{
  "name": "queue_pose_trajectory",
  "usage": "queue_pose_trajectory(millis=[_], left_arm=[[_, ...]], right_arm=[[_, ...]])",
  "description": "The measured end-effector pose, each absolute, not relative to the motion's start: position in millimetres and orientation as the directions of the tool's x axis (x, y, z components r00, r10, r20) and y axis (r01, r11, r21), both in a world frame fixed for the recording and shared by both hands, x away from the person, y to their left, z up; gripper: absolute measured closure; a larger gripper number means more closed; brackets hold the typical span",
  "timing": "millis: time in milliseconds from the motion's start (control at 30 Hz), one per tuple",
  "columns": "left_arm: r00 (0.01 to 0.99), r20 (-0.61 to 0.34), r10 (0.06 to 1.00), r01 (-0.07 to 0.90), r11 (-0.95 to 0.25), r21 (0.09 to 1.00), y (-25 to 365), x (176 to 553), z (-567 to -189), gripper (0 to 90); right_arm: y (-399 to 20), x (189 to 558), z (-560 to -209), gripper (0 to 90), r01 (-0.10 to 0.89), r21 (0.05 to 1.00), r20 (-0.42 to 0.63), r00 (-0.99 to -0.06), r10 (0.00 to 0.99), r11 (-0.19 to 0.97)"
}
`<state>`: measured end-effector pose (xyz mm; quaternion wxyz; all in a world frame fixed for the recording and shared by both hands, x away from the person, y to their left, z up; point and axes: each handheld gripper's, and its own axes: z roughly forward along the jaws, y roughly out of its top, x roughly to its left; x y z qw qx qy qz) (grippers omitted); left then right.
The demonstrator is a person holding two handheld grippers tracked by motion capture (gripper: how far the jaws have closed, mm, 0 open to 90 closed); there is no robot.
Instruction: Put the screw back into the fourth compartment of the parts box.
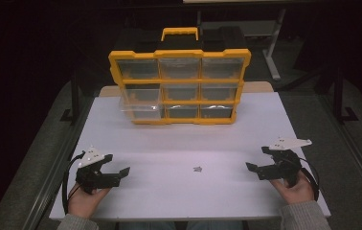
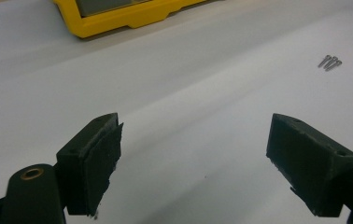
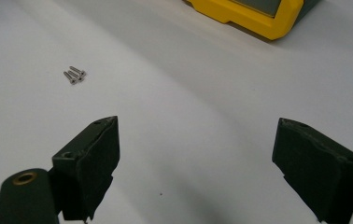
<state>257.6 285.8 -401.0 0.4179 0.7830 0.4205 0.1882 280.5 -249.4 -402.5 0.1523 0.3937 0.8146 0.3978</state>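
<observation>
Both grippers sit low at the near edge of the bench (image 1: pixel 121 139), jaws spread wide with nothing between them: your left gripper (image 1: pixel 117 173) at the left, your right gripper (image 1: pixel 256 168) at the right. The thing to go for is the small cluster of screws (image 1: pixel 197 168) lying on the bare white surface between the two grippers, somewhat nearer the right one. In the left gripper view the screws (image 2: pixel 329 62) lie ahead and off to the right of the jaws; in the right gripper view they (image 3: pixel 74 74) lie ahead and to the left.

They appear to be three short screws lying touching one another, so picking one cleanly will likely take care. Bring your right gripper in so the cluster sits midway between the pads, tilt the tips down toward the bench, and close slowly. Flat little screws tend to skid or flip if one pad arrives first, so keep the jaws square to the shanks.

The yellow organiser (image 1: pixel 180 86) stands well apart at the far side, with one clear drawer (image 1: pixel 141 108) at its lower left pulled partly out, the likely place for the screws.
</observation>
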Motion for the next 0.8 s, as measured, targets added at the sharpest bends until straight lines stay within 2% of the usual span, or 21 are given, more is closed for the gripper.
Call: queue_pose_trajectory(millis=[800], left_arm=[[0.591, -0.036, 0.806, 0.496, -0.327, 0.804, 285.0, 257.2, -401.3, 17.5]], right_arm=[[-240.2, 283.1, -406.9, 14.5, 0.549, 0.739, 0.091, -0.656, 0.75, 0.391]])
